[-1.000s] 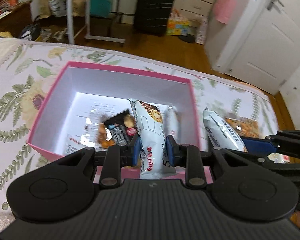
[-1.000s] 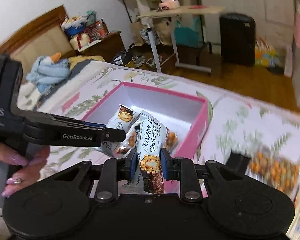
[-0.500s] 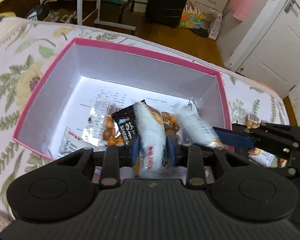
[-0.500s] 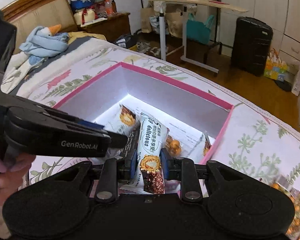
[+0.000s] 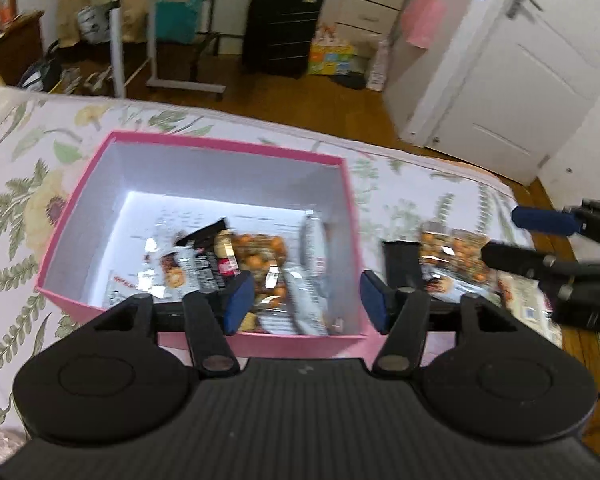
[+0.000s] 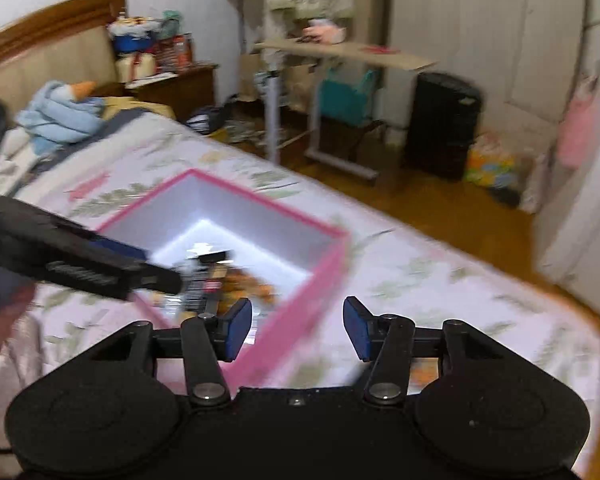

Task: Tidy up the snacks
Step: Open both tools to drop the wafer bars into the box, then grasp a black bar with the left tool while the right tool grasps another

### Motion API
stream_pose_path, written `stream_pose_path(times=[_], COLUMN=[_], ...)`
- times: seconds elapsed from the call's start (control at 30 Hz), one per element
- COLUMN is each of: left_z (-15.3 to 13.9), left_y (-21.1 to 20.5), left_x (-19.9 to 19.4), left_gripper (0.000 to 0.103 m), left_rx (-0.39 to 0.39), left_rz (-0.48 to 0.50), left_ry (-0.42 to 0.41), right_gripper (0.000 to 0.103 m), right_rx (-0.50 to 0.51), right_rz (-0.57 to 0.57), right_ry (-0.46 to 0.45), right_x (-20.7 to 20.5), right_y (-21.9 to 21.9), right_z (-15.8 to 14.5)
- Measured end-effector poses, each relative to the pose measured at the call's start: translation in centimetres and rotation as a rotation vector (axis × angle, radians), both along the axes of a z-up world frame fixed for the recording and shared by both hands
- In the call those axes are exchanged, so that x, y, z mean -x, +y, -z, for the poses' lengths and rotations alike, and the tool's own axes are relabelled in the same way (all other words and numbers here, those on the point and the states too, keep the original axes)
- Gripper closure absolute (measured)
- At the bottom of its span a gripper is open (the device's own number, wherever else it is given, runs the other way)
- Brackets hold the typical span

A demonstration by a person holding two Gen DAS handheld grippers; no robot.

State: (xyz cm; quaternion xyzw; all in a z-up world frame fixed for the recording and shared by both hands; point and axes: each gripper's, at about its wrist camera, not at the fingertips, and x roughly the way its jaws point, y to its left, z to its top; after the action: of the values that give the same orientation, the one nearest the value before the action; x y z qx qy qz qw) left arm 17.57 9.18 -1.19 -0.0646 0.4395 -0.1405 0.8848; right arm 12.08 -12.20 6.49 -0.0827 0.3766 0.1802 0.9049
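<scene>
A pink box [image 5: 204, 144] with white inner walls sits on the flowered bed. Several snack packets [image 5: 260, 264] lie in its near right part, among them a white bar [image 5: 314, 248] against the right wall. My left gripper [image 5: 306, 300] is open and empty above the box's near edge. More snack packets [image 5: 452, 256] lie on the bed right of the box. My right gripper [image 6: 296, 328] is open and empty over the box's right corner [image 6: 300, 320]; in the left wrist view it shows at the far right [image 5: 548, 220]. The left gripper's arm [image 6: 80, 256] crosses the right wrist view.
The bedspread [image 5: 20, 160] surrounds the box. Beyond the bed's far edge are wooden floor, a black suitcase [image 5: 282, 28], a rolling side table [image 5: 156, 20] and a white door [image 5: 520, 68]. A headboard and blue cloth [image 6: 60, 116] lie at the bed's head.
Both grippers have opened and let go of their snack bars, which now lie in the box. Both have pulled back; the right one has moved to the right.
</scene>
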Motion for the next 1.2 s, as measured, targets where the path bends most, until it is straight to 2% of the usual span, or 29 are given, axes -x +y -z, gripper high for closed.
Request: stream_pose_path(times=[0.1, 0.17, 0.3, 0.4, 0.5, 0.53, 0.6, 0.77, 0.83, 0.93, 1.0, 1.1, 1.2], left_z=[-0.6, -0.4, 0.8, 1.7, 2.8, 3.2, 4.5, 8.5, 10.0, 12.1, 13.1, 14.5, 15.8], left_y=[-1.8, -3.3, -6.1, -8.0, -10.2, -10.9, -12.4, -15.0, -16.2, -17.7, -18.3, -19.0, -19.8], left_x=[0.8, 1.2, 1.3, 1.6, 1.9, 2.0, 1.8, -0.4, -1.2, -2.3, -3.0, -3.4, -4.0], left_gripper=[0.04, 0.04, 0.039, 0.039, 0.039, 0.035, 0.033, 0.032, 0.032, 0.03, 0.03, 0.029, 0.027], left_rx=[0.009, -0.003, 0.006, 0.019, 0.02, 0.016, -0.018, -0.033, -0.076, -0.126, -0.132, -0.166, -0.212], left_rz=[0.047, 0.072, 0.12, 0.154, 0.187, 0.197, 0.206, 0.214, 0.213, 0.207, 0.189, 0.155, 0.187], left_ry=[-0.023, -0.028, -0.002, 0.011, -0.009, -0.032, -0.067, -0.039, -0.057, -0.074, -0.069, -0.115, -0.108], right_gripper=[0.034, 0.034, 0.034, 0.033, 0.033, 0.032, 0.031, 0.031, 0.031, 0.031, 0.03, 0.028, 0.025], right_rx=[0.002, 0.004, -0.085, -0.08, -0.095, -0.115, -0.158, -0.123, -0.117, -0.155, -0.145, -0.103, -0.094], right_rz=[0.045, 0.126, 0.26, 0.332, 0.396, 0.415, 0.459, 0.619, 0.666, 0.706, 0.739, 0.774, 0.778], right_ry=[0.083, 0.079, 0.124, 0.134, 0.158, 0.169, 0.194, 0.187, 0.185, 0.23, 0.247, 0.227, 0.174], right_x=[0.3, 0.9, 2.6, 4.5, 6.2, 6.8, 7.6, 10.1, 11.1, 11.9, 12.4, 12.6, 12.5], right_y=[-3.1, -5.3, -9.6, -11.8, -13.3, -13.9, -14.9, -15.2, -15.0, -15.1, -14.7, -14.0, -13.8], right_z=[-0.1, 0.6, 2.0, 3.1, 4.8, 5.7, 8.2, 13.0, 14.4, 16.5, 17.8, 19.2, 19.7])
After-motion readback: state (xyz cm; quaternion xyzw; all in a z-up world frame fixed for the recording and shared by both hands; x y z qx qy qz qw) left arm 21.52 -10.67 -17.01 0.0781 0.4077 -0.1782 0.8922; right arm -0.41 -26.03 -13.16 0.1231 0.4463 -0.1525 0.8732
